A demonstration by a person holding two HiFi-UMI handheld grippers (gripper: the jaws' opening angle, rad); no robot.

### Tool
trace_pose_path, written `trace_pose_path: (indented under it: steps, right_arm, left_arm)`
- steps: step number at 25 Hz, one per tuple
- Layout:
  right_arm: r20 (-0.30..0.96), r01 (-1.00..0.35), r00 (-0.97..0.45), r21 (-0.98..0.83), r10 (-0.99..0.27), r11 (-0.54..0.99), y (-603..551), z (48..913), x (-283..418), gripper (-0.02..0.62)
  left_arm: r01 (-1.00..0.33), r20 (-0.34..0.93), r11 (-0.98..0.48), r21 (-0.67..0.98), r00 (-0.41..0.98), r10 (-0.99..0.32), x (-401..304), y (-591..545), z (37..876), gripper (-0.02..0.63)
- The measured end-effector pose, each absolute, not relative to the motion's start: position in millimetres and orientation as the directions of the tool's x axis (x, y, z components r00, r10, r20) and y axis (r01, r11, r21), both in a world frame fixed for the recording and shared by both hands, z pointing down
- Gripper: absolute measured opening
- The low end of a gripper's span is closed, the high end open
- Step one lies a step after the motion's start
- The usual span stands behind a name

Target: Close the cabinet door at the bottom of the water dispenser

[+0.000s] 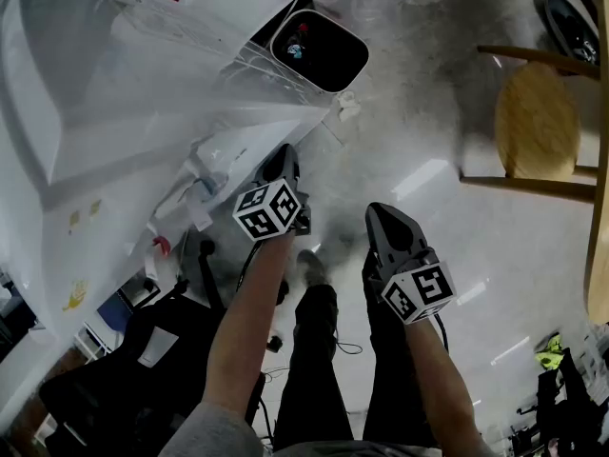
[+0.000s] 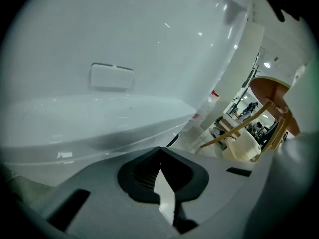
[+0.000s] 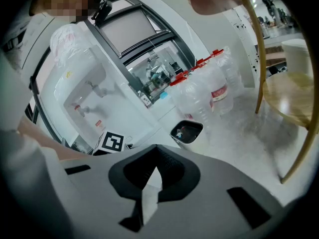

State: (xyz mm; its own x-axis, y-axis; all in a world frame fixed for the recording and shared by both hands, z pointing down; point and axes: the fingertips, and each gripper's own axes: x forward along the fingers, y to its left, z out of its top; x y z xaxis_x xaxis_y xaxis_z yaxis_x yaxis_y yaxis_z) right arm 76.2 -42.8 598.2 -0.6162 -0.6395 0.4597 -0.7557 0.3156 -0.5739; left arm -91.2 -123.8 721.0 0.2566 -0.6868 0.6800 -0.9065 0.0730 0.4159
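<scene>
The white water dispenser fills the left of the head view. Its lower white panel, with a rectangular recessed handle, is the cabinet door. It fills the left gripper view, close up. My left gripper is shut with nothing in it, and its tips are at or very near this panel's lower edge. Whether they touch is unclear. My right gripper hangs shut and empty over the floor, to the right of the left one and apart from the dispenser. I cannot tell whether the door is fully shut.
A black bin with a white rim stands on the floor beyond the dispenser. A wooden stool is at the right. A pack of water bottles sits by the bin. The person's legs and a black chair are below.
</scene>
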Motion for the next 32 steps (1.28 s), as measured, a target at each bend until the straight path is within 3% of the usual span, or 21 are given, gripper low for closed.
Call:
trace_pose_path:
  steps: [13, 32]
  right_arm:
    - [0.443, -0.746, -0.615, -0.596, -0.652, 0.298, -38.1, 583.5, 76.1, 0.009]
    - [0.374, -0.661, -0.716, -0.636, -0.590, 0.399, -0.4, 492.6, 30.6, 0.008]
  left_arm:
    - [-0.897, 0.645, -0.027, 0.441, 0.338, -0.685, -62.4, -96.1, 681.8, 0.008]
    - [-0.869, 0.474, -0.157, 0.469, 0.398, -0.785, -49.2, -26.4, 503.5, 0.008]
